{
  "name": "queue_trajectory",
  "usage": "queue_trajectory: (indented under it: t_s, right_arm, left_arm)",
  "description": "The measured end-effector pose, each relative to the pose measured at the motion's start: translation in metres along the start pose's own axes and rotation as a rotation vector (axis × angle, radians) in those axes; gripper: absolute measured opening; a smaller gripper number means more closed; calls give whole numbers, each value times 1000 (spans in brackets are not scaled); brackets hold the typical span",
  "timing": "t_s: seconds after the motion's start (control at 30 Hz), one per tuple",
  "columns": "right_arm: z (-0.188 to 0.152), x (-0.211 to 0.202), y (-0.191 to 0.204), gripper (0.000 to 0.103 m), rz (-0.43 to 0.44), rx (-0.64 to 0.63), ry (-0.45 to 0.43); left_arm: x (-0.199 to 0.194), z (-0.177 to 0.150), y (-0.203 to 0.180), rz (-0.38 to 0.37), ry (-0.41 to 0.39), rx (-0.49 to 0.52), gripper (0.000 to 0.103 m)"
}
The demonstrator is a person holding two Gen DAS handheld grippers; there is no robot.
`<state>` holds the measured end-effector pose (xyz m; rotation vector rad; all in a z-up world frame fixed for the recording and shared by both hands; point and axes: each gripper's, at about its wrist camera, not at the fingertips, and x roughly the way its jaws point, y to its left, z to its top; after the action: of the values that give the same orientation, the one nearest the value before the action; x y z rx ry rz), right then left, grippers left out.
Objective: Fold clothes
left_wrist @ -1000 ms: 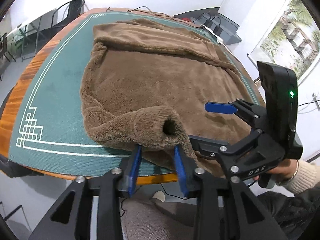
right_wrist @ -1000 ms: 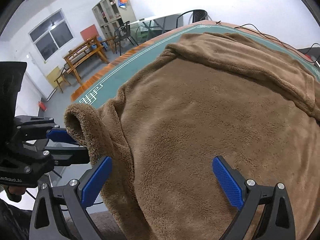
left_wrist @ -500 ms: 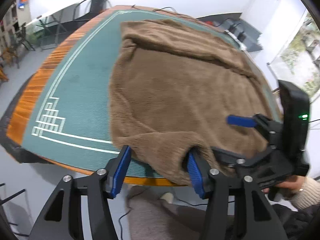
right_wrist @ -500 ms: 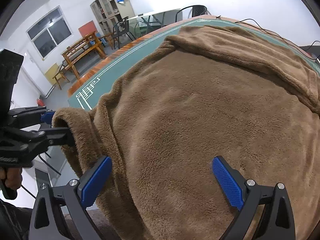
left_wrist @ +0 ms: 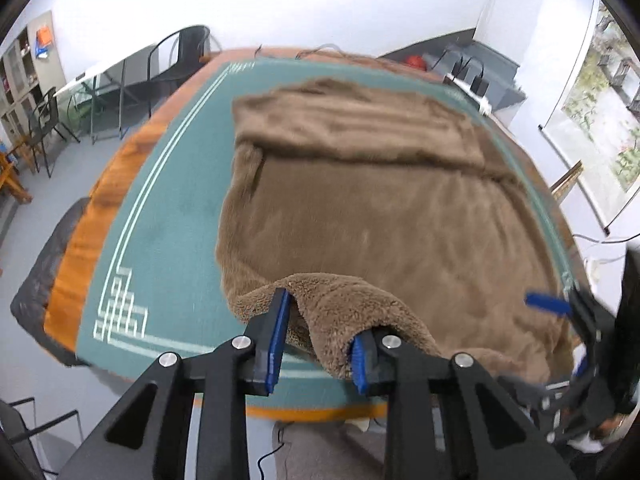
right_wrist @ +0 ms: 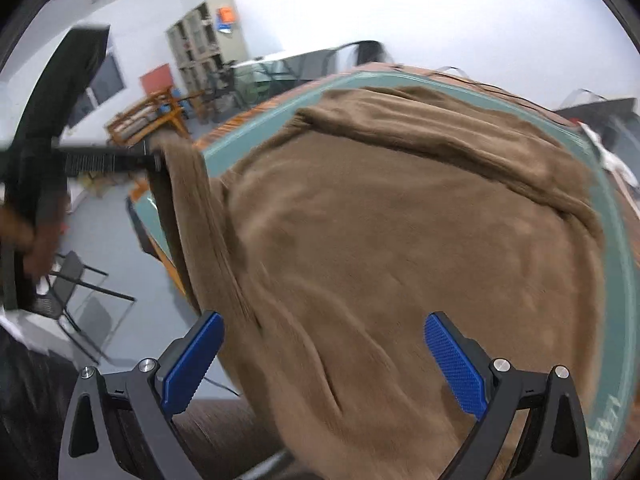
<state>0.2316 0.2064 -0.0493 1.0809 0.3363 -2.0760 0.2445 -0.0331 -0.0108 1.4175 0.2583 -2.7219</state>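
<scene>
On the green table (left_wrist: 168,216), brown fleece garment (left_wrist: 380,216) lies spread, corner lifted.

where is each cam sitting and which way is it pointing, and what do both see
Left wrist: sits on the left gripper, looking along its blue fingers across the green table; a lifted corner of the brown fleece garment sits between them; the right gripper shows at the right edge.
Right wrist: sits on the right gripper, looking over the garment from its near edge; its spread fingers show, with the left gripper and a hand.
Shared: garment, table, both grippers.
</scene>
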Motion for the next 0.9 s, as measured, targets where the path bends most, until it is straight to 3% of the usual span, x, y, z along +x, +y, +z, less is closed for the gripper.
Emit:
queue_trajectory:
  t_s: [0.27,0.43,0.57,0.67,0.87,0.9]
  right_arm:
    - [-76,-60,-61,102,-228,184,74]
    - [-113,-78,-77,102,-341,183,169]
    - [-124,-76,-74,100,-369,153,207]
    - [-117,-70,-75,95,-401,143,184]
    - [-104,-52,-79,50,-424,128,194]
    - [-103,-50,-80,38,-421,127,201]
  left_arm:
    - [1,21,1,-27,-9,-29,31]
    - [3,26,2,-40,-4,-53,31]
    - [3,29,4,-44,-4,-64,31]
    - [3,30,5,-46,-2,-75,31]
    - [3,25,12,-29,6,-91,31]
    - [3,24,13,-23,6,-92,32]
